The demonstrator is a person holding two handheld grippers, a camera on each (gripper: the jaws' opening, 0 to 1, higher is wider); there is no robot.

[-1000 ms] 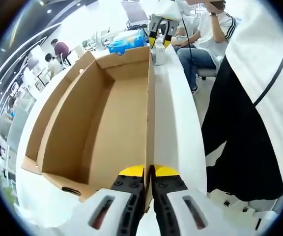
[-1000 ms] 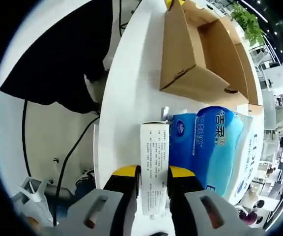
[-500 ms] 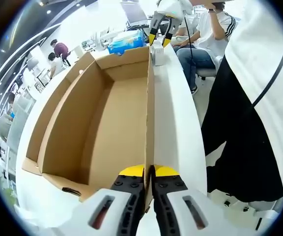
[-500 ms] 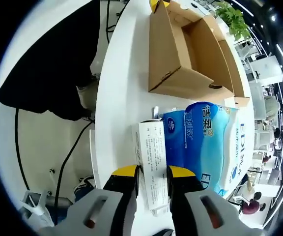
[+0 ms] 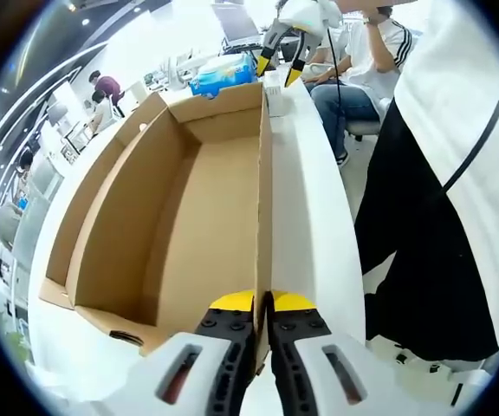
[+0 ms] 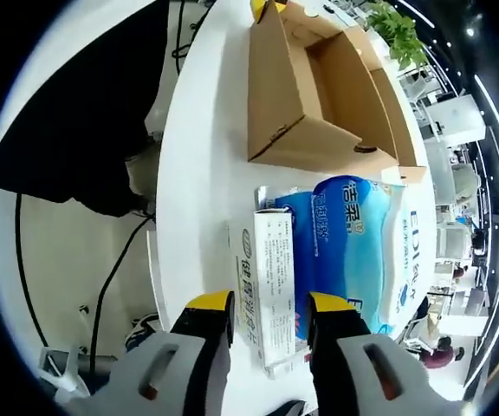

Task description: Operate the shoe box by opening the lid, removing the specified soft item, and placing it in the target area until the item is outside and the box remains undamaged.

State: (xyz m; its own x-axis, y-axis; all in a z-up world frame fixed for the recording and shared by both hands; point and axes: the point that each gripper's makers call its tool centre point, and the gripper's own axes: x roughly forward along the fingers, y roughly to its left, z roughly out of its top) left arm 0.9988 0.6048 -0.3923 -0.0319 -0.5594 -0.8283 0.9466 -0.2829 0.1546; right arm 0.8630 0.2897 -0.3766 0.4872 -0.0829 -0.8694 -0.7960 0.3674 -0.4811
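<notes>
**Inspector A:** While the left gripper (image 5: 262, 303) is clamping the near wall of the shoe box (image 5: 180, 199), the box is sitting open and bare inside on the desk (image 5: 306, 199). The wall is looking straight, not creased.

**Inspector B:** Noted. The right gripper (image 6: 261, 303) is standing with its jaws parted around the white carton (image 6: 271, 282), which is lying flat on the desk, outside the box and touching the blue tissue pack (image 6: 353, 243) (its far end is pointing toward the box).

**Inspector A:** My judgement: the release is under way. The right gripper should be lifting straight back without nudging the carton, and the left should be easing off gently so the cardboard is not bending.
</notes>
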